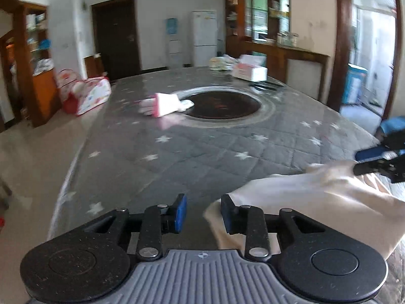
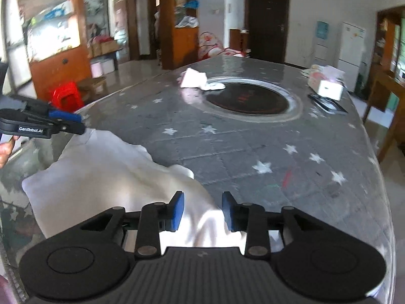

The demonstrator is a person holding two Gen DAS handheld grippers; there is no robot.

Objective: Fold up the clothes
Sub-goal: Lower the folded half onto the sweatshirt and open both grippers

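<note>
Right claw point(image 2: 202, 211) base hides the white garment's point(image 2: 101, 172) near edge

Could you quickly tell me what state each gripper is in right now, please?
Left gripper: open, holding nothing; the cream-white fabric garment lies at its right finger.
Right gripper: open, gripping nothing; the garment lies under its jaws.
</note>
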